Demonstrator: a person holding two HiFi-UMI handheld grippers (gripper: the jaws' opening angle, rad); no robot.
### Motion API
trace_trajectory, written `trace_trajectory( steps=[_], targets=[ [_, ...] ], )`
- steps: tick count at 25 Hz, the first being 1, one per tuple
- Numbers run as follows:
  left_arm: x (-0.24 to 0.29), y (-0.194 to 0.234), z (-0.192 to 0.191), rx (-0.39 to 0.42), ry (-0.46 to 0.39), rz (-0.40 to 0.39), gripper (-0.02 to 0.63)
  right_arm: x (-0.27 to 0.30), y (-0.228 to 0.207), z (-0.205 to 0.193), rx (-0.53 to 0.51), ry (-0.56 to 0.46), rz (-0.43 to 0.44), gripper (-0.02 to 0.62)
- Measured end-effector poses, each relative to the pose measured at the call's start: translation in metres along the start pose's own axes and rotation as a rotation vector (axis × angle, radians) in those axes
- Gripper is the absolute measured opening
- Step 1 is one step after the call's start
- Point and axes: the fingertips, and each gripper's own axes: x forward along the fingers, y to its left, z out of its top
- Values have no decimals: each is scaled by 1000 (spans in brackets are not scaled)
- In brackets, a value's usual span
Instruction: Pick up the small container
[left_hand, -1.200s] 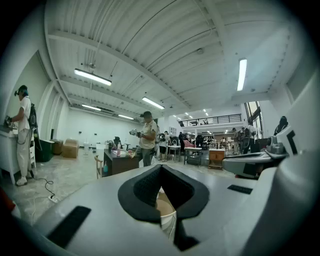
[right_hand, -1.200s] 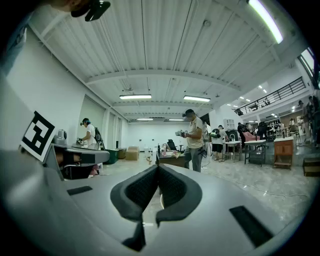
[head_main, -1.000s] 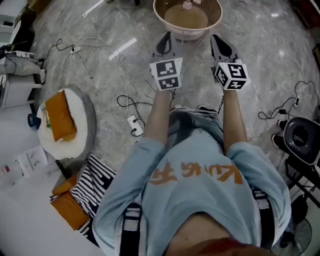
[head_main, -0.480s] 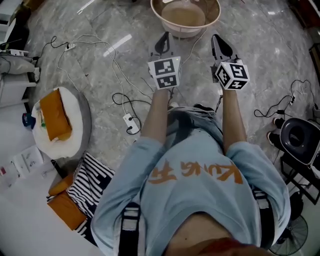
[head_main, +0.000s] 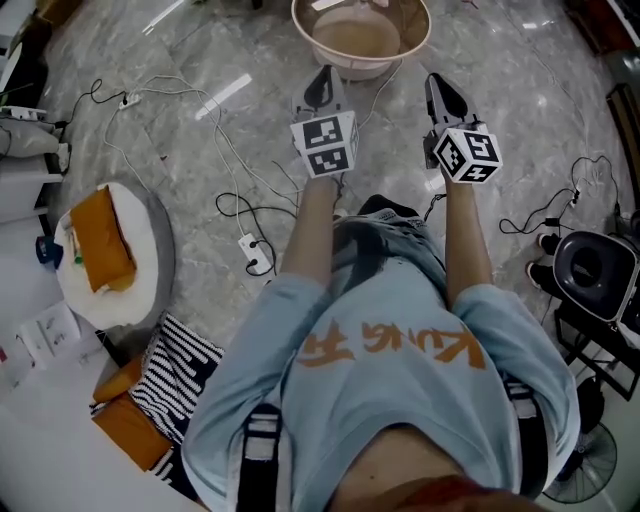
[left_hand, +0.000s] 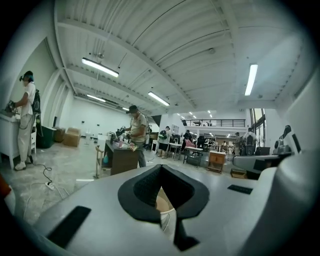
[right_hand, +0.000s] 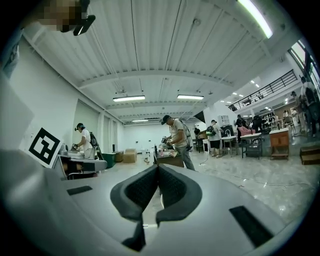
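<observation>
A beige round basin (head_main: 360, 32) stands on the marble floor at the top of the head view; I cannot make out a small container. My left gripper (head_main: 325, 76) points toward the basin's near rim, a little short of it, shut and empty. My right gripper (head_main: 436, 80) is held level beside it, right of the basin, also shut with nothing in it. In the left gripper view the jaws (left_hand: 160, 168) meet at their tips, and a strip of the beige basin (left_hand: 162, 202) shows below them. The right gripper (right_hand: 158, 168) looks out level into a large hall.
White cables (head_main: 235, 150) and a power strip (head_main: 250, 253) lie on the floor to the left. A round white cushion (head_main: 150, 240) with an orange item sits at far left, striped fabric (head_main: 170, 375) below it. A black round device (head_main: 592, 272) stands at right. People work at tables (right_hand: 170, 159) in the hall.
The view has drifted a little: the basin and the floor clutter sit slightly farther left and up in the head view. Both grippers stay shut and side by side.
</observation>
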Motion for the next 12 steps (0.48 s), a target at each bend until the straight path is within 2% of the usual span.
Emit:
trace_trajectory(
  steps=[7,12],
  targets=[
    [11,-1,4,-38,-14,-17,23,6,-10,6,-29,7,-17,12],
    [26,4,9,-33,-23,-5,23,26,-18,10,-36,2,-8,12]
  ],
)
